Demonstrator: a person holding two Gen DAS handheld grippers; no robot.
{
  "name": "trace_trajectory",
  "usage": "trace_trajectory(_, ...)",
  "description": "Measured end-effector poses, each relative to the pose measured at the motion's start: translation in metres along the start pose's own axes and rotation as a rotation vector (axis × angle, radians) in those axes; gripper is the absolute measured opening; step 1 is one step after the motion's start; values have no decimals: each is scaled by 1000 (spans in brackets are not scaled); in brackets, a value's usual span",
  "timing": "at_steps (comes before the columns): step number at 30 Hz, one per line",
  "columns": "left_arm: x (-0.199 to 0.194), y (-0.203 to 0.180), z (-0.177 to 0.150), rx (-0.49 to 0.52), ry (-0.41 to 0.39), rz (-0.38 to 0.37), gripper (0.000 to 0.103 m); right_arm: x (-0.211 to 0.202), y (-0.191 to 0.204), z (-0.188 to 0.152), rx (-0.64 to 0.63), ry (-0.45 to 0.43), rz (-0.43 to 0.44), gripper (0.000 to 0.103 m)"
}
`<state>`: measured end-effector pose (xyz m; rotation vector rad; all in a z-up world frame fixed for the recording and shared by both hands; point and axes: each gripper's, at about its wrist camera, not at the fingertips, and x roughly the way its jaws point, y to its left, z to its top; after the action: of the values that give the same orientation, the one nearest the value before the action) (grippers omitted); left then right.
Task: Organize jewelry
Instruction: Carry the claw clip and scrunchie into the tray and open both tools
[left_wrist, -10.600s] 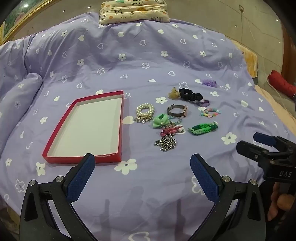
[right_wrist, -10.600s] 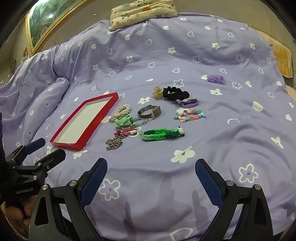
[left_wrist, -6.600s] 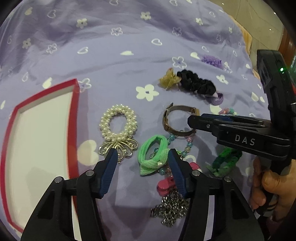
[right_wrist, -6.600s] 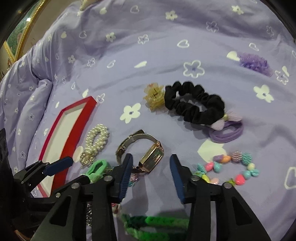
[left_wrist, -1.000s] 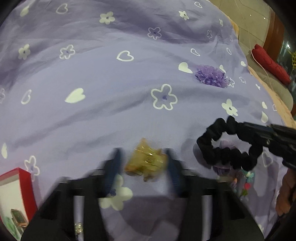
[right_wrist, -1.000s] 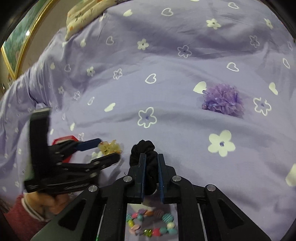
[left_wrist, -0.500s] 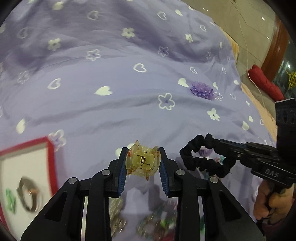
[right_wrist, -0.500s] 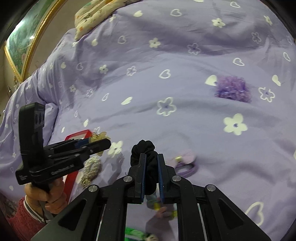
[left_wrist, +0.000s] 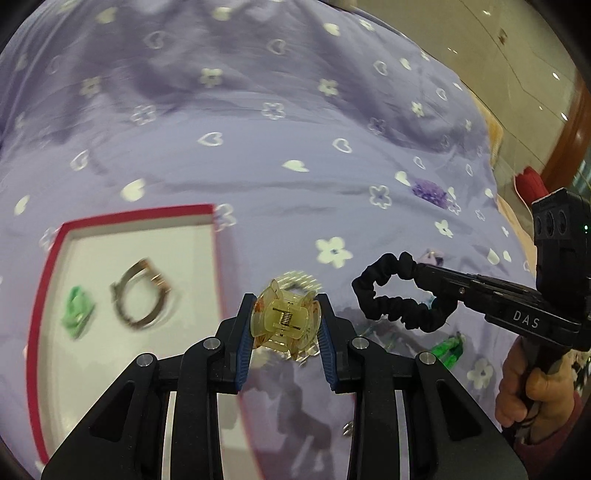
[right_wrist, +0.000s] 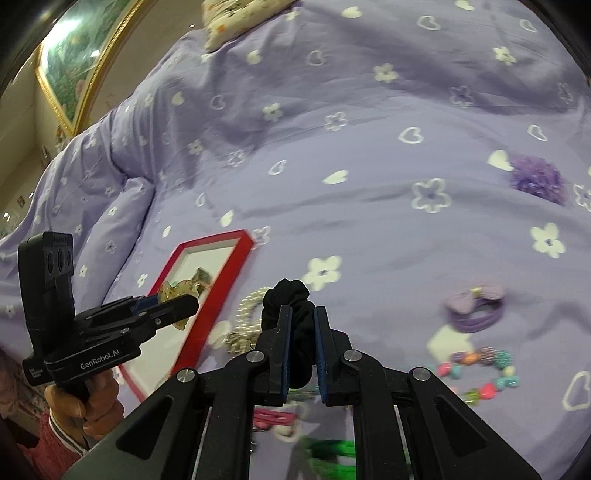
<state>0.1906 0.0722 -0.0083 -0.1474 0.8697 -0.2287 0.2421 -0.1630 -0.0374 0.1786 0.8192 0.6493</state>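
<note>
Now carrying both loads | left gripper (left_wrist: 286, 325) fingers pinching yellow claw clip (left_wrist: 284, 320), red tray (left_wrist: 216, 251) lying just left, nearer this hand | right gripper (right_wrist: 302, 345) fingers pinching black scrunchie (right_wrist: 286, 297), farther right

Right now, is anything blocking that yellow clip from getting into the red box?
Nothing visible does. The left gripper holds the yellow claw clip just beside the red box, whose near floor looks bare.

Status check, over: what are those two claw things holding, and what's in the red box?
Left gripper shut on yellow hair claw. Right gripper shut on black scrunchie. Red box holds watch and green hair tie. Path looks clear.
</note>
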Motion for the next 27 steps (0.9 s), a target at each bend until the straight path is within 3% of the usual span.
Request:
trace_trajectory(14,-43,86,-28,-142,-36,116,29,47,84,-4,-98,55,109,10)
trace_trajectory(27,-24,144,-35,-176,14,198,29,109,134,-2,-167,125,126,10)
